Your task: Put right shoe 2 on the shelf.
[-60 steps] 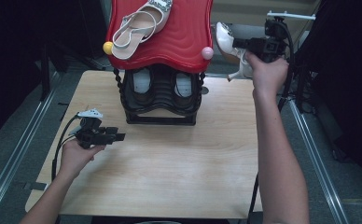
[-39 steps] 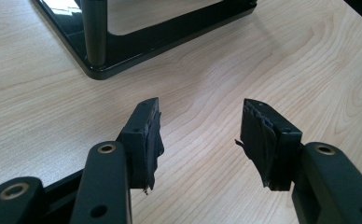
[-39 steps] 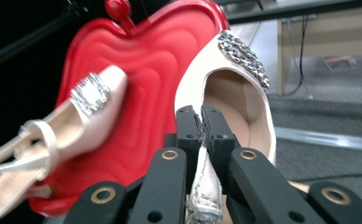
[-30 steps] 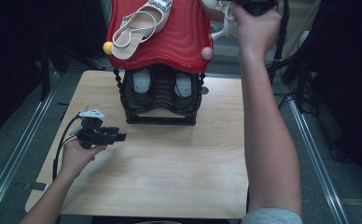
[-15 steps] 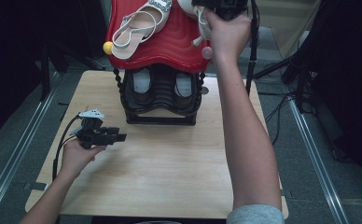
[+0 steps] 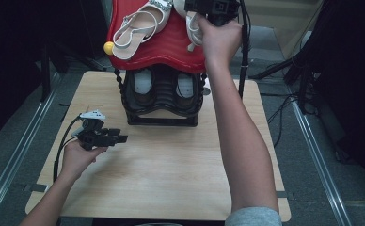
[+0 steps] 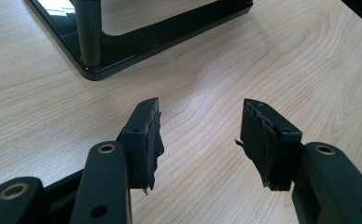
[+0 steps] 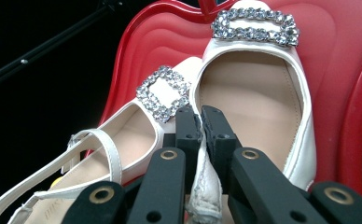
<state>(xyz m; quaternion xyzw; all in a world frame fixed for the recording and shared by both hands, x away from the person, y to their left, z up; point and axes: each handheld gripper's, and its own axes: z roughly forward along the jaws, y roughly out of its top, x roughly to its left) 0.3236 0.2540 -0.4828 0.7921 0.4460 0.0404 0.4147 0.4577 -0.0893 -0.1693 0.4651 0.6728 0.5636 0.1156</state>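
Shoes [image 8: 258, 107]: two on red tray [image 6: 171, 44]

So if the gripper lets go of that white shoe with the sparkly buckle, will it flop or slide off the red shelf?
Probably no flop: the white shoe keeps its shape while the right gripper pinches just its edge, so it looks fairly stiff and light. It might slide, since the red shelf looks glossy and slanted. The thin strap on the other shoe seems floppier.

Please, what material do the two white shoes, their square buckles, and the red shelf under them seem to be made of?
The white shoes look like smooth leather or an imitation of it, with a soft satin sheen and a tan lining; which one, I cannot tell. The buckles seem to be metal frames set with faceted clear stones, probably glass or plastic, since they sparkle. The red shelf looks like glossy moulded plastic, with ridges and bright reflections.
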